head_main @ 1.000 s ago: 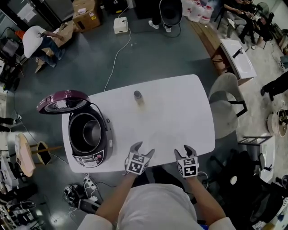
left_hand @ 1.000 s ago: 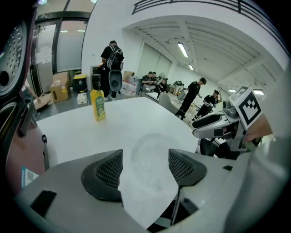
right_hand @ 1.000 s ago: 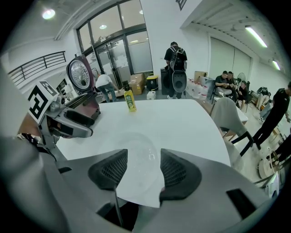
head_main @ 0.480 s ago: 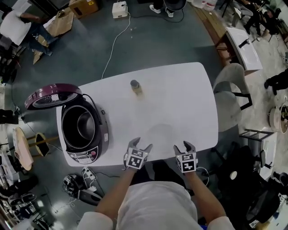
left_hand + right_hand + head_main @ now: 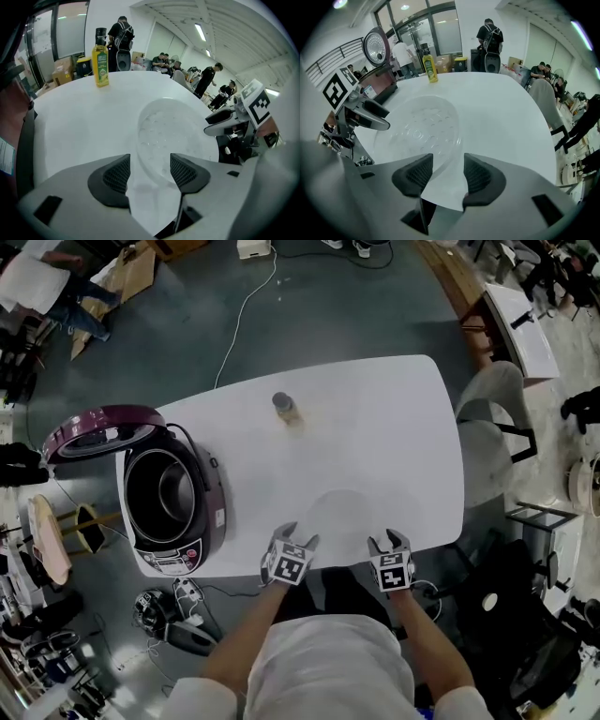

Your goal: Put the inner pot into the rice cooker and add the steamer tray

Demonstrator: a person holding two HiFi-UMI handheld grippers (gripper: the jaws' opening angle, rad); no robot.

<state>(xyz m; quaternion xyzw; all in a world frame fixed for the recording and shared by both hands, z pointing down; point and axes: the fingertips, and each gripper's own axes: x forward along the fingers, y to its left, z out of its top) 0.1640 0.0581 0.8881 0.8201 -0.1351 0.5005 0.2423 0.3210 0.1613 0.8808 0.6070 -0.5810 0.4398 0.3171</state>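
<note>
1. Since it's round, the steamer tray (image 5: 349, 514) has no long axis; it lies flat, hollow up, right of the rice cooker (image 5: 173, 498).
2. Your left gripper (image 5: 297, 534) and right gripper (image 5: 388, 537): jaws well apart, just been closing, gripping nothing.

Rice cooker (image 5: 214, 514) at left end of table (image 5: 394, 446), inner pot (image 5: 173, 498) inside, bottle (image 5: 286, 409) farther back, steamer tray (image 5: 424, 124) near front edge

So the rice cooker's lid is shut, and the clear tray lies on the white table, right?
No: the rice cooker's lid stands open, as the head view shows. The clear tray does lie on the white table.
</note>
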